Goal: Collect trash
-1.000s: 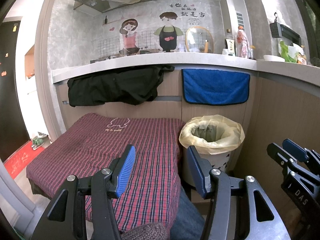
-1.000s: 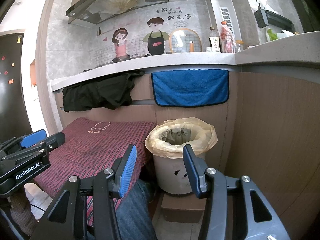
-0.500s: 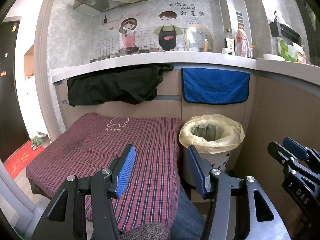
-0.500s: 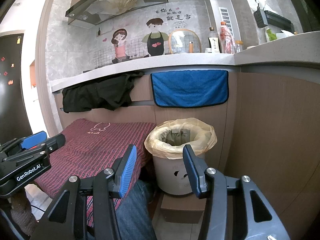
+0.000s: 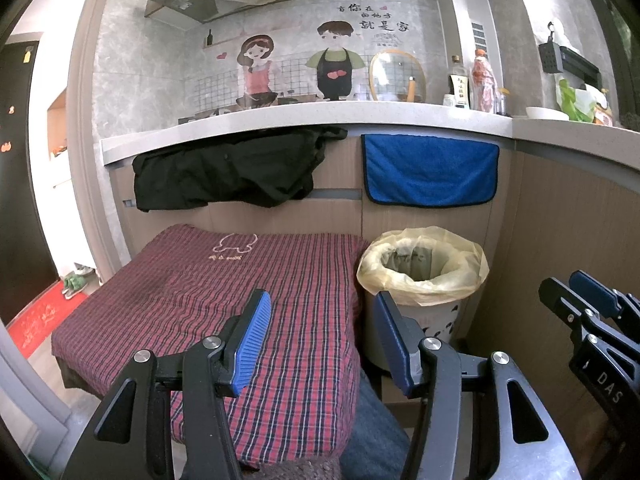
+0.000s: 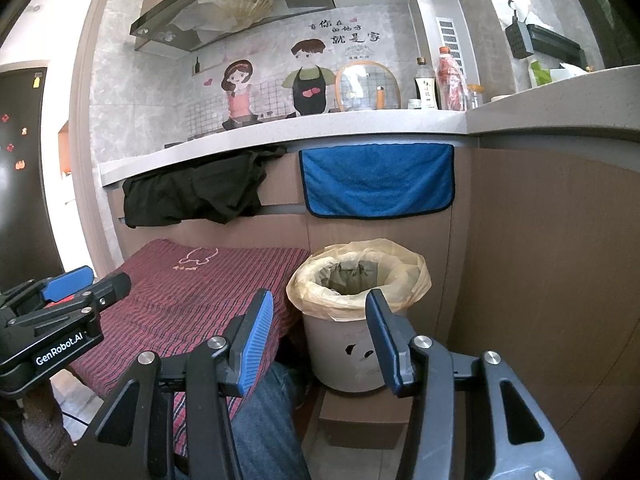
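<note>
Hovering with jaws spread, gripping nothing: left gripper [image 5: 322, 330] above plaid cloth [image 5: 224, 292], right gripper [image 6: 320, 330] before bag-lined trash bin [image 6: 352, 316]. Bin sits beside the cloth, under blue towel [image 6: 378, 180]; contents unclear.

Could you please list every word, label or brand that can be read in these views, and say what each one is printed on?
"GenRobot.AI": white lettering on the left gripper body, seen in the right wrist view.
"DAS": white lettering on the right gripper body, cut off at the picture edge.
"有你在的地方就是家": wall sticker above the cartoon couple.
Embroidered text under the outline on the plaid cloth: too small to read.
Dark bottle label: too blurred to read.
</note>
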### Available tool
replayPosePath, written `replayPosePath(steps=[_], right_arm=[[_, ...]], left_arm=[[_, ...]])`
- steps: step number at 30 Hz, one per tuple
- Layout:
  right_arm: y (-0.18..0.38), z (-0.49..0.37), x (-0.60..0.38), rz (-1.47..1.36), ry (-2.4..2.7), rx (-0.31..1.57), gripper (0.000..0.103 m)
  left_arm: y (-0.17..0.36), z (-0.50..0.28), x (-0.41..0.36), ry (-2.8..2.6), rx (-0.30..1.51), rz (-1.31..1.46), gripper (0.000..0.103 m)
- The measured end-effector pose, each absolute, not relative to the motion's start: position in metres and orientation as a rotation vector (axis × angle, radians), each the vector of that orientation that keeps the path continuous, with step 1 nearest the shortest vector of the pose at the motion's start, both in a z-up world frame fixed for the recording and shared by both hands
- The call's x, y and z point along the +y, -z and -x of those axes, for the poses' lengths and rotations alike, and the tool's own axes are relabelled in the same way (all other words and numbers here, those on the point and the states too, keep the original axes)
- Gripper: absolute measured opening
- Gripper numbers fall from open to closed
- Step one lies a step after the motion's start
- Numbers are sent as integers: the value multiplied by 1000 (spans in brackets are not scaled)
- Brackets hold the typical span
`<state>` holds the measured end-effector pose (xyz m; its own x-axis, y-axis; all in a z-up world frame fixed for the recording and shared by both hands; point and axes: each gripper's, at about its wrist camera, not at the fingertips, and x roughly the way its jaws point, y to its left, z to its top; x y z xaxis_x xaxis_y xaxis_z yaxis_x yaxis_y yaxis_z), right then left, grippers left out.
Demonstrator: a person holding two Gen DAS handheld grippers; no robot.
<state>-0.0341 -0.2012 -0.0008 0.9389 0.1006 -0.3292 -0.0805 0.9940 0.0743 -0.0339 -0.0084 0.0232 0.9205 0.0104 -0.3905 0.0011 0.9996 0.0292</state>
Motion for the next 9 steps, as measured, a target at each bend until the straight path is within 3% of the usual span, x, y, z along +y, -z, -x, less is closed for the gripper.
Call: replayPosePath(steps=[9], right_arm=[[-1, 35, -202, -60, -88, 344, 46]], left_arm=[[-20, 33, -7, 8, 408, -31, 55]])
